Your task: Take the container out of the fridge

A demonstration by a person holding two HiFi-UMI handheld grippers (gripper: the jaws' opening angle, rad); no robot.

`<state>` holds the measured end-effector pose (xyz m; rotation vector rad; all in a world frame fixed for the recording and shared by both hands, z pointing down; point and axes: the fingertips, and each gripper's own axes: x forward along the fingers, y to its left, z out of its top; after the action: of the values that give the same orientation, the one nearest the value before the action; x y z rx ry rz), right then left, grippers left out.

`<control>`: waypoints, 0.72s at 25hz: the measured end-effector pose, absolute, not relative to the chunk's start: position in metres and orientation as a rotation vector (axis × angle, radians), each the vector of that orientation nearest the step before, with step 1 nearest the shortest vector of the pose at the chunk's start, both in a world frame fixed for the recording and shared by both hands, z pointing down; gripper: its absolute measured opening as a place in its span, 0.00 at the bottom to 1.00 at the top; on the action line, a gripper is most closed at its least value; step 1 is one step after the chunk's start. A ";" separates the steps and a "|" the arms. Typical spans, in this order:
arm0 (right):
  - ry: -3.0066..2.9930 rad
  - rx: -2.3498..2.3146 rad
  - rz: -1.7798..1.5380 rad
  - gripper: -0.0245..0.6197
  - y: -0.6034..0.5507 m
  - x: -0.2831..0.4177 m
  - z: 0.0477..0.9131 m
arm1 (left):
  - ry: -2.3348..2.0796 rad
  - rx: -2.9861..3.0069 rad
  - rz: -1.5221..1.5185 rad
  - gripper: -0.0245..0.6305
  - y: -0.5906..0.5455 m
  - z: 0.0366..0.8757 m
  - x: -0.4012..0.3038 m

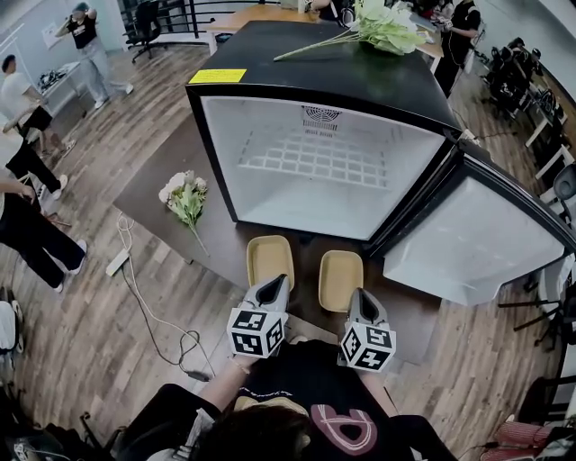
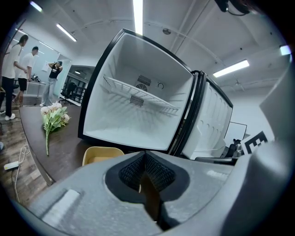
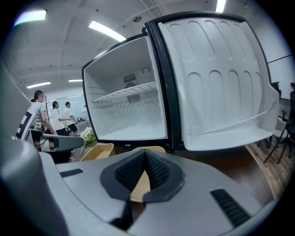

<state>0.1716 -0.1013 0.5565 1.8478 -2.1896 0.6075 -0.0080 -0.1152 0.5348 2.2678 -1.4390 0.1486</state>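
The black fridge (image 1: 319,162) stands open, and its white inside holds only a bare wire shelf (image 1: 315,160). Its door (image 1: 468,243) swings out to the right. Two yellow containers sit side by side on the dark table in front of it, one at the left (image 1: 270,259) and one at the right (image 1: 341,277). My left gripper (image 1: 278,281) is shut and empty, just short of the left container (image 2: 102,154). The right gripper (image 1: 357,293) is also shut and empty, just short of the right container (image 3: 150,149).
A bunch of white flowers (image 1: 187,200) lies on the table (image 1: 153,194) left of the fridge. Another bunch (image 1: 382,27) rests on the fridge top. A cable and a power strip (image 1: 118,262) trail on the wooden floor at the left. Several people stand at the far left.
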 end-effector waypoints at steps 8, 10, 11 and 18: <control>-2.190 1.831 0.605 0.05 -0.105 0.169 0.558 | -1.447 2.264 0.149 0.06 -0.119 0.535 -0.010; -2.192 1.828 0.607 0.05 -0.106 0.168 0.558 | -1.450 2.262 0.149 0.05 -0.120 0.535 -0.011; -2.192 1.827 0.609 0.05 -0.107 0.168 0.558 | -1.452 2.260 0.149 0.05 -0.120 0.535 -0.012; -2.190 1.821 0.616 0.05 -0.109 0.168 0.560 | -1.461 2.249 0.157 0.05 -0.122 0.537 -0.014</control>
<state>0.1676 -0.1089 0.5599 1.8213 -2.1897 0.6156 -0.0141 -0.1217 0.5368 2.2493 -1.4611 0.1566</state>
